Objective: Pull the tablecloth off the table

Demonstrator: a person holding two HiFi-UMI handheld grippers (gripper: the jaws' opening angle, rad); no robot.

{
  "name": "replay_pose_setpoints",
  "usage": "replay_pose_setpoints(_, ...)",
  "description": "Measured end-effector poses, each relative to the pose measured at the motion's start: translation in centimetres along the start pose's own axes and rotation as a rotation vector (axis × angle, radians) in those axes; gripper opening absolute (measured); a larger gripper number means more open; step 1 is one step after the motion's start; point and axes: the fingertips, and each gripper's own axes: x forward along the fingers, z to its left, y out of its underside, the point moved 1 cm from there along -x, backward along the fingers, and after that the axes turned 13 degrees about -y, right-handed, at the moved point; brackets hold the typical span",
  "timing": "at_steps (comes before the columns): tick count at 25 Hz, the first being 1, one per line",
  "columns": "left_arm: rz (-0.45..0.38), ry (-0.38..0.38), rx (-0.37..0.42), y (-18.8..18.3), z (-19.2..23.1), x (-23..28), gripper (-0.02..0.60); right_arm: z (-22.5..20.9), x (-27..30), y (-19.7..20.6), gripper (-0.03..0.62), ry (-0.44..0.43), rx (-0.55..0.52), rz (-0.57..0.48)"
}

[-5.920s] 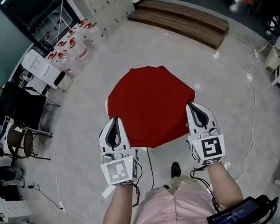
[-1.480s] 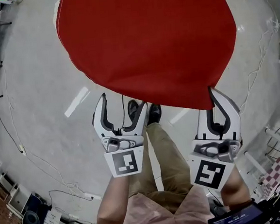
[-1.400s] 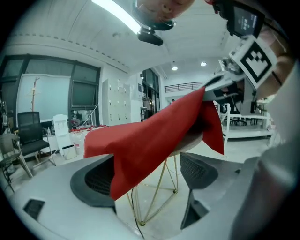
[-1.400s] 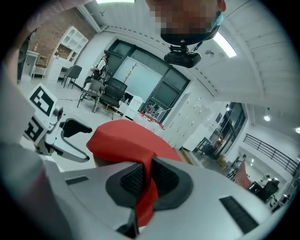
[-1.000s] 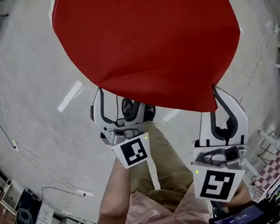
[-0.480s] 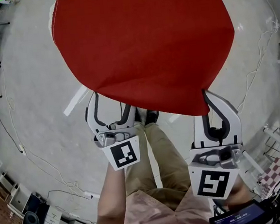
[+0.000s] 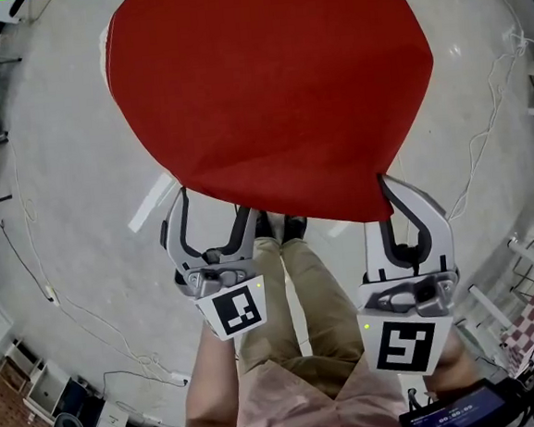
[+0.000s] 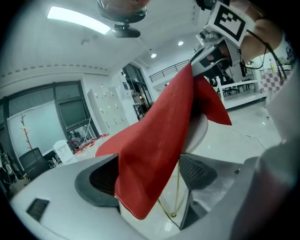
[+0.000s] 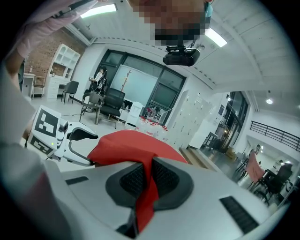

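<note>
1. The red tablecloth (image 7: 274, 86) is spread over a round table and covers its whole top in the head view. Its hem at the table's near edge is drawn toward the person.
2. The right gripper (image 7: 390, 188) is at the near right part of that hem. In the right gripper view its jaws are closed together, and a fold of the tablecloth (image 9: 126, 143) is pinched between the two dark pads. A narrow strip of red hangs down below them.
3. The left gripper (image 7: 216, 208) is at the near left part of the hem, beside the right one but well apart from it. In the left gripper view its jaws stand wide apart. A corner of the tablecloth (image 8: 159, 140) hangs loosely between them, closer to the left pad, and the pads do not press on it.
4. In the same view the cloth rises from the left jaws up to the right gripper (image 8: 206, 51), and the white rim of the table (image 8: 200, 131) shows under the lifted cloth.
5. The person's shoes (image 7: 282, 225) stand on the pale floor (image 7: 69, 179), just below the near hem and between the two grippers.
6. A thin white cable (image 7: 484, 142) lies on the floor at the right of the table.
</note>
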Motion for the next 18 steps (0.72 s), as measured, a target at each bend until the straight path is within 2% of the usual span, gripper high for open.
replay_pose_setpoints(4, -0.028, 0.002, -0.057, -1.4, 1.1, -0.3, 0.417, -0.8, -0.5, -1.1, 0.025, 0.016, 0.022, -0.022)
replay_pose_setpoints(11, -0.053, 0.007, -0.008, -3.2, 1.3, 1.7, 0.411, -1.1, -0.9, -2.3, 0.025, 0.006, 0.030, -0.014)
replay_pose_setpoints(18, -0.089, 0.005, 0.022, -4.8, 2.1, 1.4, 0.216, -1.2, -1.6, -2.5, 0.025, 0.008, 0.035, 0.003)
